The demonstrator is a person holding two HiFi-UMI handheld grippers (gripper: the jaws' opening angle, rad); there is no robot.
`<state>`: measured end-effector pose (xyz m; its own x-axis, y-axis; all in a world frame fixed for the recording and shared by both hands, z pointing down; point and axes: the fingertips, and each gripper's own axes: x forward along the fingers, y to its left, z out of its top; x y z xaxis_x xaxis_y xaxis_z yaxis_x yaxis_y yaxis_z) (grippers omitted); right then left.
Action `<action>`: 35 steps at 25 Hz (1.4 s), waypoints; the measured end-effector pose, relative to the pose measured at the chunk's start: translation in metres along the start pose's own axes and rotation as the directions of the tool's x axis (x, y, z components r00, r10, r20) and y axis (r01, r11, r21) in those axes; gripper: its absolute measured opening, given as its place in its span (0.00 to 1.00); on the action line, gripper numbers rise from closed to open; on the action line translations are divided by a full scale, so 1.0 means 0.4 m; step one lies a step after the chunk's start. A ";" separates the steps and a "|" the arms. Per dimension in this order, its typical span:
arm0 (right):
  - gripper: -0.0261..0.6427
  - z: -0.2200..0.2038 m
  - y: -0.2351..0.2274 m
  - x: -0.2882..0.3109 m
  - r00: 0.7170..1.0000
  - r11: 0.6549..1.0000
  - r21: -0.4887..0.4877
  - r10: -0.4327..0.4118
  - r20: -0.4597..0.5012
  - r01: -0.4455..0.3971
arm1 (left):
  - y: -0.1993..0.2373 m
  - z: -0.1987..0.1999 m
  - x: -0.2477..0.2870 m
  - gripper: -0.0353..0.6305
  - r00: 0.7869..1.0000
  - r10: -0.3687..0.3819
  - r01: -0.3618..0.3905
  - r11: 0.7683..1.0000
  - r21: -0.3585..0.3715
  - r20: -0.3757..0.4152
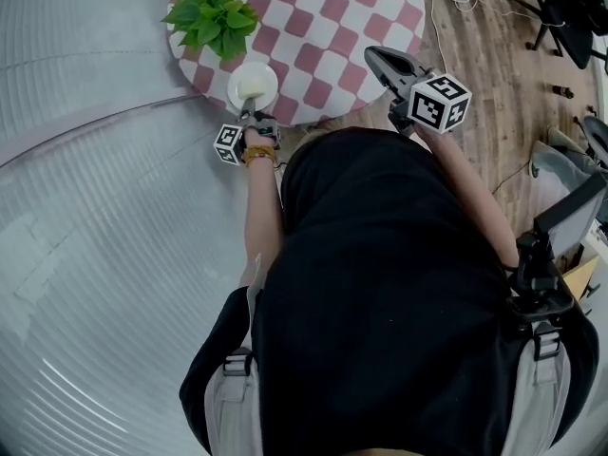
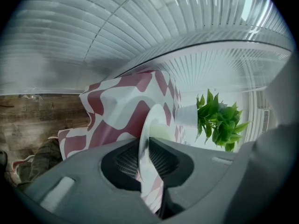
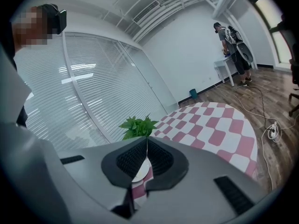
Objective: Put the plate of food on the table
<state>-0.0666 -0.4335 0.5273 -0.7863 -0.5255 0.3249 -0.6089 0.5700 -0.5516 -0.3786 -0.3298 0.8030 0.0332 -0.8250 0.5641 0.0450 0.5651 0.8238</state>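
A: Left tongs?
B: Clamped on the plate rim (plate sits over the worktop edge, 5 o'clock of the plant).
A: Right tongs?
B: Closed, empty, above the worktop's 4 o'clock edge.

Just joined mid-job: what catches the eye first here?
The round, pink-and-white checked table sits at the top of the head view, with a leafy plant at its left edge. Beside the plant, the left hand-held gripper pinches a white plate by the rim; the right hand-held gripper is shut and empty.
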 end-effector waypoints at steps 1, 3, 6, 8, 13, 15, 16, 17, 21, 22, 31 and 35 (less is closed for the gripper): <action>0.06 0.000 -0.001 0.000 1.000 1.000 0.001 -0.001 0.000 0.001 | 0.000 0.001 -0.002 0.10 1.000 0.015 -0.015 1.000 0.012 0.000; 0.06 0.000 0.000 -0.003 1.000 1.000 0.000 -0.002 -0.002 0.002 | 0.006 -0.002 -0.007 0.10 0.998 0.060 -0.060 0.997 0.044 -0.002; 0.06 0.006 0.003 0.000 1.000 1.000 -0.001 -0.001 -0.001 0.001 | 0.009 0.000 -0.007 0.12 0.993 0.116 -0.115 0.991 0.075 -0.016; 0.06 0.006 0.004 0.003 1.000 1.000 0.000 0.001 0.001 -0.001 | 0.011 0.000 -0.007 0.13 0.987 0.154 -0.150 0.984 0.101 -0.037; 0.06 0.005 -0.001 -0.001 1.000 1.000 0.001 -0.003 -0.001 0.003 | 0.017 -0.007 -0.012 0.16 0.978 0.202 -0.194 0.973 0.126 -0.053; 0.06 0.009 -0.001 -0.001 1.000 1.000 0.001 -0.003 0.004 0.003 | 0.019 -0.007 -0.016 0.17 0.973 0.224 -0.215 0.967 0.139 -0.055; 0.06 0.011 0.000 0.000 1.000 1.000 0.002 -0.002 0.006 0.002 | 0.019 -0.007 -0.016 0.17 0.970 0.236 -0.226 0.963 0.147 -0.055; 0.06 0.014 0.001 0.002 1.000 1.000 0.001 -0.001 0.009 0.001 | 0.018 -0.006 -0.017 0.18 0.967 0.247 -0.236 0.959 0.156 -0.056; 0.06 0.010 0.005 0.005 1.000 1.000 0.000 0.005 0.006 -0.005 | 0.021 -0.008 -0.021 0.21 0.956 0.286 -0.269 0.944 0.192 -0.066; 0.06 0.008 0.006 0.006 1.000 1.000 0.000 0.006 0.004 -0.006 | 0.022 -0.007 -0.021 0.22 0.953 0.294 -0.275 0.941 0.199 -0.069; 0.06 0.009 0.014 0.015 1.000 1.000 -0.005 0.016 -0.003 -0.016 | 0.016 -0.014 -0.033 0.31 0.950 0.299 -0.279 0.941 0.194 -0.087; 0.06 0.003 0.018 0.015 1.000 1.000 -0.008 0.021 -0.009 -0.021 | 0.007 -0.016 -0.040 0.34 0.955 0.286 -0.268 0.946 0.183 -0.079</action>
<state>-0.0756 -0.4333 0.5243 -0.7996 -0.5082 0.3200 -0.5933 0.5857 -0.5522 -0.3727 -0.3150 0.7959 0.1234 -0.6263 0.7698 -0.1492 0.7551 0.6383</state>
